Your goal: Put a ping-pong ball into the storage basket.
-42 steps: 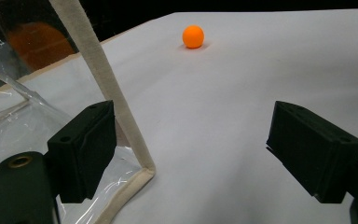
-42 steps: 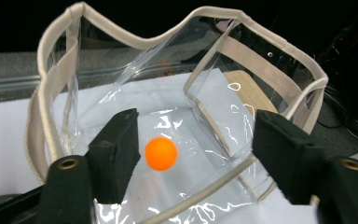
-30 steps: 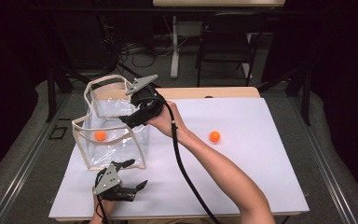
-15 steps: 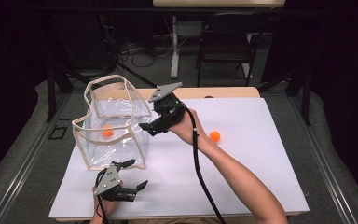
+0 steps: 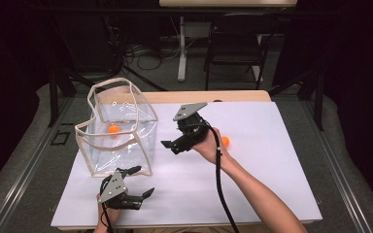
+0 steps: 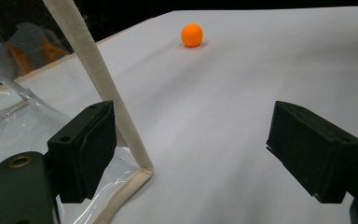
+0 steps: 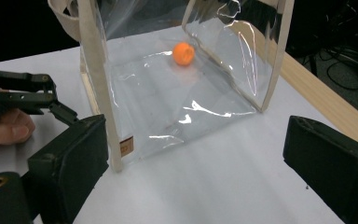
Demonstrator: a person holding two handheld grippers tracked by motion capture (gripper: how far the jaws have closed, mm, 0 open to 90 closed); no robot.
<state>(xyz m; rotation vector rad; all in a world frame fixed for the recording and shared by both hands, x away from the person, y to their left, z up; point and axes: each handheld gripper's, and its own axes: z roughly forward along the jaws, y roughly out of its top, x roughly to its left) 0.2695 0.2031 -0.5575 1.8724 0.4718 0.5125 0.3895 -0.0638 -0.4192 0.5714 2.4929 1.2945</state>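
**Ana:** While the right gripper (image 5: 171, 144) hangs over the middle of the desk (image 5: 272, 184), where do its jaws stand?

**Ben:** Wide apart, with nothing between them; they have just been opening a little further. From above, that gripper sits just right of the clear bag (image 5: 119, 128), its jaws pointing toward the bag's side.

**Ana:** And the orange balls?

**Ben:** One ball (image 5: 113, 129) lies inside the bag, on its floor toward the far wall. In the right gripper view that ball (image 7: 183, 53) shows through the clear plastic, beyond the jaws and apart from them. The second ball (image 5: 225, 141) rests on the bare white desk just behind the right hand (image 5: 209, 145), on the side away from the jaws.

**Ana:** What about the left gripper (image 5: 140, 182)?

**Ben:** It rests low at the near edge of the desk, just before the bag's near corner, jaws spread and empty. In its own view the bag's cream-trimmed corner (image 6: 142, 170) lies between the jaws, close by the left one; I can't tell whether they touch. The loose ball (image 6: 191, 35) lies far ahead on the desk.
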